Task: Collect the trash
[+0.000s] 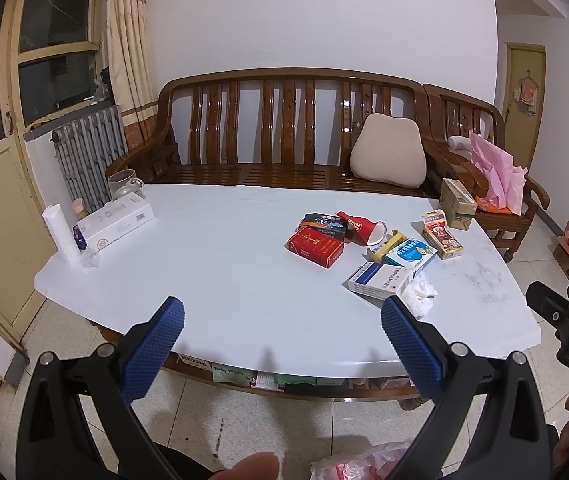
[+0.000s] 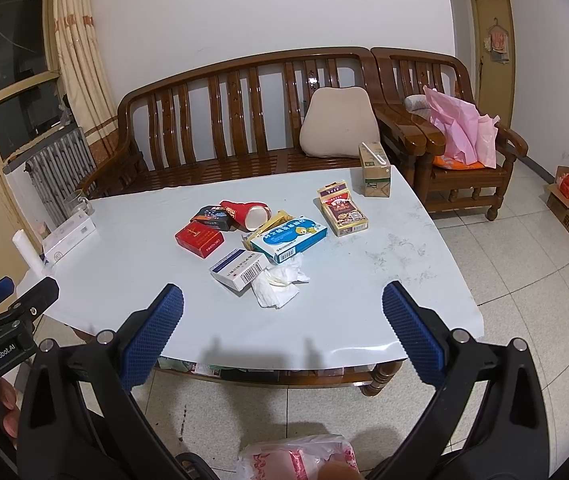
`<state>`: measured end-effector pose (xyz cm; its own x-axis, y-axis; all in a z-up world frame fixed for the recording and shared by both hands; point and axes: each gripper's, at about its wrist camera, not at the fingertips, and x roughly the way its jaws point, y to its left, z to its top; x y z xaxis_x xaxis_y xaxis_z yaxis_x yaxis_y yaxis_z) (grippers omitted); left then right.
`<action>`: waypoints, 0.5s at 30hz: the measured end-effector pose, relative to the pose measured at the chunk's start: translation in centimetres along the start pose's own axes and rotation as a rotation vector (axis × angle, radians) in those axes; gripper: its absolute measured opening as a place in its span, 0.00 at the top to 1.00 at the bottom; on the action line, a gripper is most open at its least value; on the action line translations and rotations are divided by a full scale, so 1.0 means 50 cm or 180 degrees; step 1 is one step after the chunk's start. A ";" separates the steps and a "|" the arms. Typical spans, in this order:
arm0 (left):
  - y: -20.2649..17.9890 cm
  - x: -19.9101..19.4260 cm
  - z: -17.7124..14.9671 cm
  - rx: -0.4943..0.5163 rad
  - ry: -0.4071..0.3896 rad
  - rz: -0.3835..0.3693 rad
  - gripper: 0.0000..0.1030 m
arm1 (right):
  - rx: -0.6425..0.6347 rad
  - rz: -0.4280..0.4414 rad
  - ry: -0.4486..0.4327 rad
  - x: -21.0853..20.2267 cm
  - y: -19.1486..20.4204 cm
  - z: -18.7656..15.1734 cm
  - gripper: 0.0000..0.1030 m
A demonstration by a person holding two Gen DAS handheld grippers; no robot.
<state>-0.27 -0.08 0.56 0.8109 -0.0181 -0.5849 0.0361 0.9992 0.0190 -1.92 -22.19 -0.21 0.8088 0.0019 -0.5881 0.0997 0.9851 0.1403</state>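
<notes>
A wooden sofa (image 2: 244, 120) stands beyond the white tabletop (image 2: 364, 300). Mid-tabletop, toward the right, lies the trash: a red cigarette box (image 2: 199, 240), a tipped red cup (image 2: 249, 211), a blue-and-white medicine box (image 2: 289, 238) and, nearest, a crumpled tissue (image 2: 280, 285). The left claw (image 1: 282, 322) and right claw (image 2: 283, 309) hover spread wide and empty at the near edge.
</notes>
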 end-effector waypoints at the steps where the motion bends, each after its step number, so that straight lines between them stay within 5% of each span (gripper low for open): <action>1: -0.001 0.000 -0.001 0.0002 0.0003 -0.0002 0.07 | 0.0001 0.0004 0.0001 0.000 -0.001 0.000 0.05; 15: -0.007 0.002 -0.005 0.0024 0.0008 -0.0007 0.07 | 0.0008 0.0001 0.0006 0.001 -0.001 -0.001 0.05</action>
<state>-0.37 -0.43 0.31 0.8093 -0.0203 -0.5871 0.0423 0.9988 0.0238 -1.91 -22.22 -0.29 0.8078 0.0025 -0.5895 0.1010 0.9846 0.1425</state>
